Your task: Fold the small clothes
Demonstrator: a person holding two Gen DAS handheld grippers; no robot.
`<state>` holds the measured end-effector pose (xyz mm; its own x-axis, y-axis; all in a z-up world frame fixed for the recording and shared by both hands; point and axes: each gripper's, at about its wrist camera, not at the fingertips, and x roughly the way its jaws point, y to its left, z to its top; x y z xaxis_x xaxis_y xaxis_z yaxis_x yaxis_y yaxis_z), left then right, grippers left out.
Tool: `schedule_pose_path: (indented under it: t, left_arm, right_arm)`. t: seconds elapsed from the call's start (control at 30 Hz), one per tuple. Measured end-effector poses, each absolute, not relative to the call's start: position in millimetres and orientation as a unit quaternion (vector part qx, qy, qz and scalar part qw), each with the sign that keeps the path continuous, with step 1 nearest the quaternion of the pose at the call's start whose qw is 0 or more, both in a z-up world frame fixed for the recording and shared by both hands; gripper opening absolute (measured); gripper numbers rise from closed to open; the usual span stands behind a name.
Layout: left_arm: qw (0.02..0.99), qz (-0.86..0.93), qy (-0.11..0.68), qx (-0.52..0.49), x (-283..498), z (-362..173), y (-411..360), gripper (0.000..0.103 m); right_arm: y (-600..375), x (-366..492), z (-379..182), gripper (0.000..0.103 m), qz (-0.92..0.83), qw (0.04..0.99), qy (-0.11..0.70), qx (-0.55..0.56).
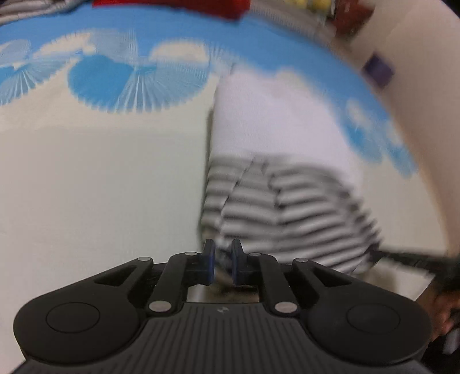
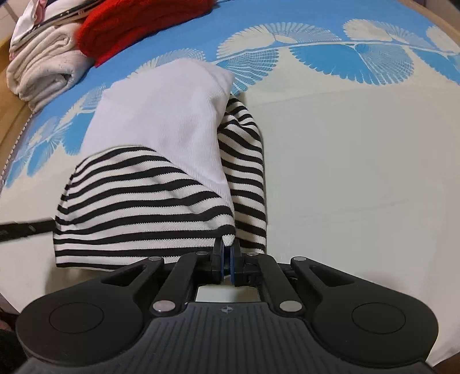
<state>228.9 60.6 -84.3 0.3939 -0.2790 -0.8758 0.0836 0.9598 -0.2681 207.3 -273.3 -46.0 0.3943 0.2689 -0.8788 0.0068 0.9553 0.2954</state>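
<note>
At the near edge of the bed: right gripper (image 2: 227,260) pinched tight on a corner of the striped garment (image 2: 138,201); left gripper (image 1: 222,263) nearly closed on its blurred hem, grip looks thin; white part (image 2: 166,115) folded across the middle; bedsheet (image 2: 359,172) under it; red knit (image 2: 138,26) and towels (image 2: 43,69) far left. Risk: left corner slipping, skewing the fold.
</note>
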Motion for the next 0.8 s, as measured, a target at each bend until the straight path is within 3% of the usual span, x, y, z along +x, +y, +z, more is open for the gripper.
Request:
schedule_pose_path:
  t: [0.13, 0.2, 0.27, 0.33, 0.37, 0.43, 0.47, 0.5, 0.57, 0.7, 0.8]
  left_arm:
    - [0.833, -0.109, 0.542, -0.003, 228, -89, 43, 0.018]
    - [0.853, -0.089, 0.514, 0.016, 219, -76, 41, 0.033]
    - [0.873, -0.073, 0.480, 0.033, 207, -58, 40, 0.071]
    - [0.898, -0.050, 0.434, 0.044, 188, -35, 41, 0.080]
    - [0.906, -0.046, 0.417, 0.047, 181, -25, 38, 0.082]
    - [0.922, -0.042, 0.380, 0.051, 161, -2, 32, 0.085]
    - [0.932, -0.036, 0.358, 0.050, 149, 8, 31, 0.085]
    - [0.940, -0.030, 0.336, 0.049, 136, 18, 28, 0.085]
    - [0.951, -0.027, 0.306, 0.045, 111, 32, 19, 0.086]
    - [0.950, -0.027, 0.309, 0.042, 72, 44, 4, 0.086]
    - [0.935, -0.038, 0.350, 0.029, 56, 35, -10, 0.086]
  right_arm:
    - [-269, 204, -53, 0.002, 0.074, 0.825, 0.552, 0.093]
    - [-271, 201, -53, 0.001, 0.040, 0.830, 0.553, 0.060]
    - [-279, 199, -50, 0.002, 0.001, 0.835, 0.548, 0.047]
    - [-292, 194, -35, 0.003, -0.014, 0.852, 0.517, 0.086]
    - [-296, 190, -24, 0.009, -0.018, 0.865, 0.492, 0.092]
    - [-298, 179, -4, 0.041, -0.015, 0.887, 0.454, 0.085]
    - [-297, 171, 6, 0.063, -0.012, 0.897, 0.435, 0.080]
    - [-295, 162, 15, 0.074, -0.007, 0.906, 0.416, 0.075]
    - [-290, 143, 34, 0.077, 0.017, 0.922, 0.383, 0.062]
    - [-273, 94, 58, 0.094, 0.034, 0.943, 0.329, 0.041]
    - [-260, 57, 68, 0.094, 0.043, 0.949, 0.310, 0.041]
